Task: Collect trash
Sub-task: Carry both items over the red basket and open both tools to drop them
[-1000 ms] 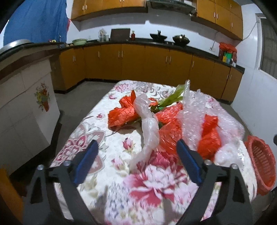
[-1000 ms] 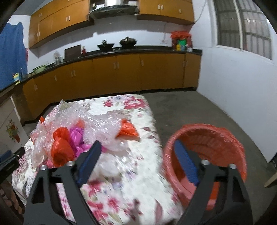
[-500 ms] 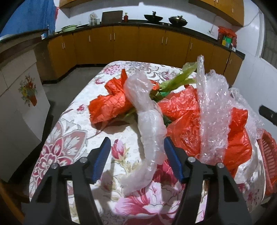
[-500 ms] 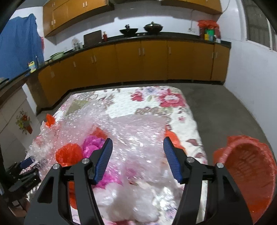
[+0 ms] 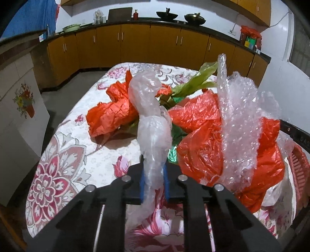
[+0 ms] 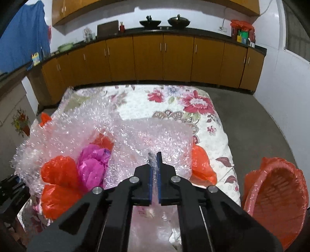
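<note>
The left gripper (image 5: 154, 175) has just closed its jaws on a twisted clear plastic bag (image 5: 151, 120) that rises from the flowered tablecloth (image 5: 64, 155). The right gripper (image 6: 154, 164) has just closed too, pinching a fold of bubble wrap (image 6: 135, 135) between its blue pads. Red bags (image 5: 203, 139) and a pink bag (image 6: 93, 164) lie around them on the table. A red basket (image 6: 277, 195) stands beside the table's right edge.

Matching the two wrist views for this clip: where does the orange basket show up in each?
Left wrist: orange basket at the far right edge, mostly cut off, behind the bubble wrap.
Right wrist: lower right, beside the table, open side showing.
Shared landmark: the two dark woks on the counter.
</note>
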A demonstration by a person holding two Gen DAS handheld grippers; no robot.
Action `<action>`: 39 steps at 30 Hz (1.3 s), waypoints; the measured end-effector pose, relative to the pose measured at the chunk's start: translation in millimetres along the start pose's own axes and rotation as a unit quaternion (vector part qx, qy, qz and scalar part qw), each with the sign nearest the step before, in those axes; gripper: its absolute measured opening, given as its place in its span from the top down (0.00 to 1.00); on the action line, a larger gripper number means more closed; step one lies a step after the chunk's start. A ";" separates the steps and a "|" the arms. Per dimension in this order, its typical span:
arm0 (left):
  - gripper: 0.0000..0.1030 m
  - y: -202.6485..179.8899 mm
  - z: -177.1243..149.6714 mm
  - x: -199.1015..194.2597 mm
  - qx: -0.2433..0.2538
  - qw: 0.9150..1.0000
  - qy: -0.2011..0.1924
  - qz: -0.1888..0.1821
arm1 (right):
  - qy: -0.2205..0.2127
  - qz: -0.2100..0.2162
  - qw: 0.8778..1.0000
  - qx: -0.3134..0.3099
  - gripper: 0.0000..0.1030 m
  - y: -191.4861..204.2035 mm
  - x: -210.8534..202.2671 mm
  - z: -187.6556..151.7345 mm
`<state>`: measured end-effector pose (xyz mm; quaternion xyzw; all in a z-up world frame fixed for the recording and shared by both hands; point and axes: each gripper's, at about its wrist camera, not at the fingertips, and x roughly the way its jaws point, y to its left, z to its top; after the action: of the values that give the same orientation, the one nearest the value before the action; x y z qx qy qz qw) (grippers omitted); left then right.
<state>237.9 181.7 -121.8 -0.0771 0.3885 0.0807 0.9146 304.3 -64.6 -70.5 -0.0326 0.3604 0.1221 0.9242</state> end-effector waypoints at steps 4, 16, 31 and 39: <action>0.87 2.4 3.4 -16.7 -0.001 1.000 -0.022 0.001 | -0.030 0.005 0.999 0.010 0.97 -6.4 -19.0 5.3; 0.87 -9.4 21.7 -76.2 0.009 0.997 -0.076 -0.014 | -0.106 -0.006 0.994 0.036 0.97 -38.4 -85.2 16.7; 0.87 -139.4 25.8 -135.3 0.110 0.979 -0.097 -0.144 | -0.154 -0.088 0.979 0.098 0.97 -128.7 -166.4 -15.1; 0.87 -234.4 1.5 -129.4 0.172 0.957 -0.071 -0.222 | -0.130 -0.140 0.973 0.133 0.97 -177.5 -181.6 -51.8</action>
<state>199.0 -57.9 -8.8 0.0024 0.3039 -0.1874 0.9341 185.5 -280.9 8.8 0.0568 0.2421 -0.0542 0.9671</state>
